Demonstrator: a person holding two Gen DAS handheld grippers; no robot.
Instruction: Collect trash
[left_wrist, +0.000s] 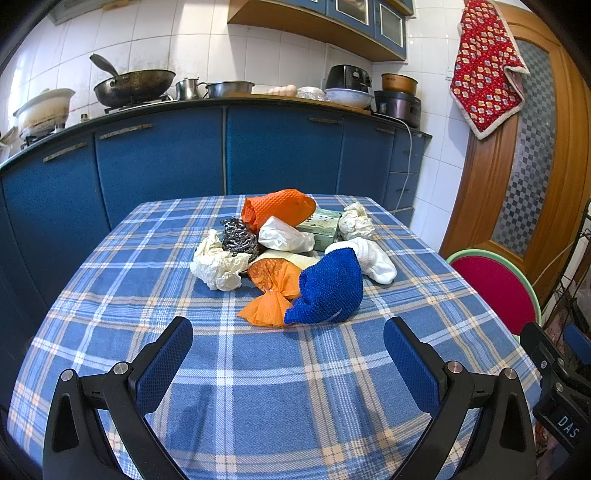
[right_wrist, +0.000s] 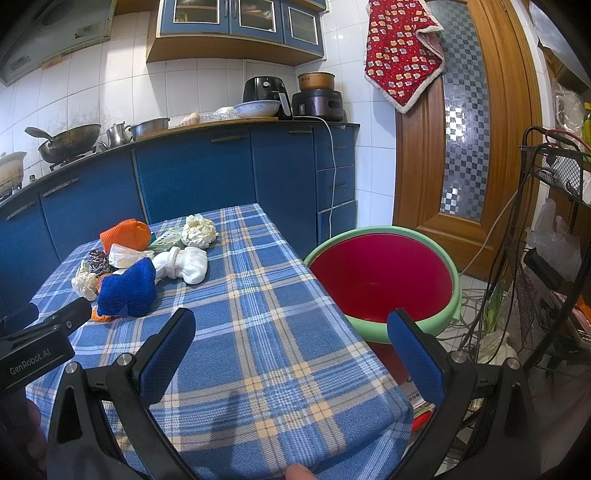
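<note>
Your left tongs (left_wrist: 288, 345) are spread wide and hold nothing, poised over the near half of the bench (left_wrist: 258, 387). Your right tongs (right_wrist: 291, 338) are spread and empty too, straddling the bench's right edge. The trash pile (left_wrist: 288, 258) sits toward the far middle of the bench: crumpled white paper (left_wrist: 218, 264), a steel scourer (left_wrist: 238, 236), orange wrappers, a blue cloth (left_wrist: 327, 288) nearest you. Bare checked cloth lies between tongs and pile. A red basin (right_wrist: 380, 277) sits just off the right edge.
</note>
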